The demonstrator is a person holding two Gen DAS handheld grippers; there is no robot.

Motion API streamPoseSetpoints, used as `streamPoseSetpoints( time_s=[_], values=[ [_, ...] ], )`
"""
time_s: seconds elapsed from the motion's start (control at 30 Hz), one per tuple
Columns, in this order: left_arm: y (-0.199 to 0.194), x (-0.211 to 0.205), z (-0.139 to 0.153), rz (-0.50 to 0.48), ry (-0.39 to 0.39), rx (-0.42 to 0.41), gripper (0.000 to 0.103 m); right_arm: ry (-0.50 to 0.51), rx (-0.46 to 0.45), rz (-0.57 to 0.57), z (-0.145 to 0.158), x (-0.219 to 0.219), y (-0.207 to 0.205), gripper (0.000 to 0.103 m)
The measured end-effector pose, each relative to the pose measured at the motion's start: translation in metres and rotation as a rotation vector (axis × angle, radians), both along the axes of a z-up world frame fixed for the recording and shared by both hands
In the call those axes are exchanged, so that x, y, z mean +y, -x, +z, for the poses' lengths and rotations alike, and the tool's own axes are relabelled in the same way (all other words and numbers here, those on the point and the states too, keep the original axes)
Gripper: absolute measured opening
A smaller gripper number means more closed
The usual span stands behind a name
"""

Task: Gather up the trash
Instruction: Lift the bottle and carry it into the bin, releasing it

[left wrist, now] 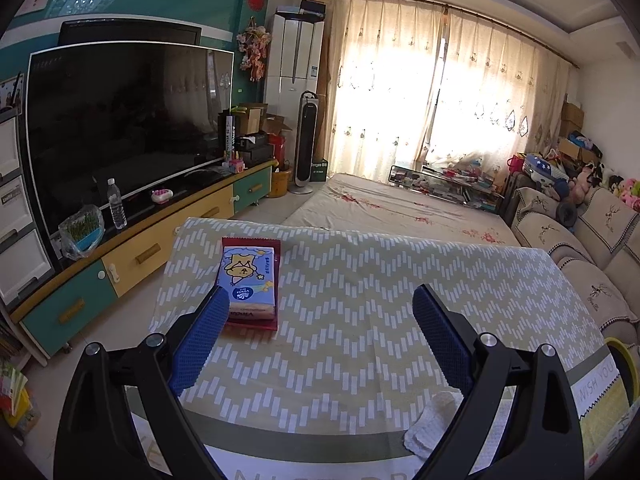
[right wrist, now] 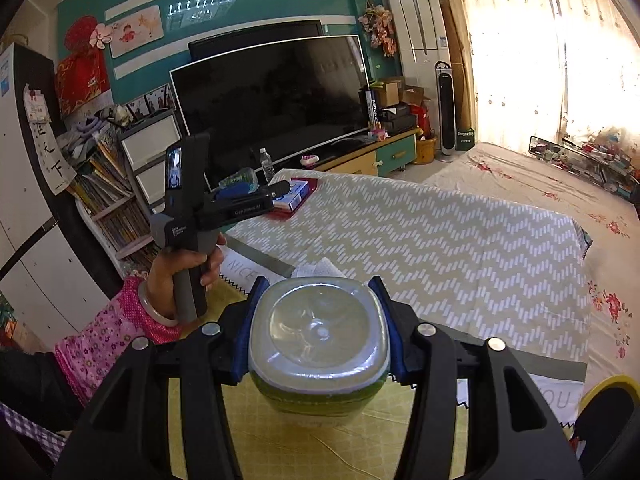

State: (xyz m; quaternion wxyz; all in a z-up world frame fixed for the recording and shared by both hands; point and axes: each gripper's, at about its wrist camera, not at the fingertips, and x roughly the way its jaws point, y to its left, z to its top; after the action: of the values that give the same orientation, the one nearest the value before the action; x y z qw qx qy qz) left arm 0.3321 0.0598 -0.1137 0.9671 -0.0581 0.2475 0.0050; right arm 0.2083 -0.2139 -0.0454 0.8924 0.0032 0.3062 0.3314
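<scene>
My right gripper [right wrist: 318,320] is shut on a clear plastic bottle [right wrist: 320,344] with a green label. I see the bottle's bottom end-on, and both blue pads press on its sides above the table [right wrist: 440,232]. A crumpled white tissue [right wrist: 320,268] lies on the cloth just beyond the bottle, and it also shows in the left wrist view as a crumpled tissue [left wrist: 434,420] by the right finger. My left gripper [left wrist: 320,304] stands open with nothing between its fingers. Its left fingertip is beside a blue tissue pack [left wrist: 250,280], which rests on a red wrapper [left wrist: 252,322].
A yellow-rimmed bin [left wrist: 624,360] stands at the table's near right corner. The person's hand [right wrist: 180,276] holds the left gripper [right wrist: 276,192] at the table's left side. A TV cabinet [left wrist: 160,252] runs along the left, a sofa [left wrist: 580,248] along the right, and a low mattress [left wrist: 400,208] lies beyond.
</scene>
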Motion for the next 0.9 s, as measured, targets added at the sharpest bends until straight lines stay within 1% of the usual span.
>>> streamPoseSetpoints(
  time_s=[0.3,0.47,0.6,0.67,0.77,0.9],
  values=[
    [0.001,0.001,0.000,-0.002,0.004,0.000,0.092,-0.035,-0.054,-0.058,0.025,-0.019,0.008,0.049],
    [0.001,0.000,-0.001,-0.004,0.002,0.001,0.092,-0.054,-0.086,-0.140,0.036,-0.045,0.012,0.049],
    [0.001,0.001,-0.001,-0.005,0.009,-0.001,0.092,-0.061,-0.110,-0.288,0.044,-0.094,0.018,0.049],
    [0.002,0.001,0.000,-0.006,0.010,-0.002,0.092,-0.054,-0.109,-0.397,0.043,-0.128,0.021,0.049],
    [0.002,-0.001,0.000,-0.009,0.006,-0.003,0.092,-0.026,-0.100,-0.566,0.034,-0.177,0.026,0.049],
    [0.003,-0.002,0.001,-0.013,0.001,-0.002,0.092,0.014,-0.047,-0.780,0.008,-0.240,0.022,0.049]
  ],
)
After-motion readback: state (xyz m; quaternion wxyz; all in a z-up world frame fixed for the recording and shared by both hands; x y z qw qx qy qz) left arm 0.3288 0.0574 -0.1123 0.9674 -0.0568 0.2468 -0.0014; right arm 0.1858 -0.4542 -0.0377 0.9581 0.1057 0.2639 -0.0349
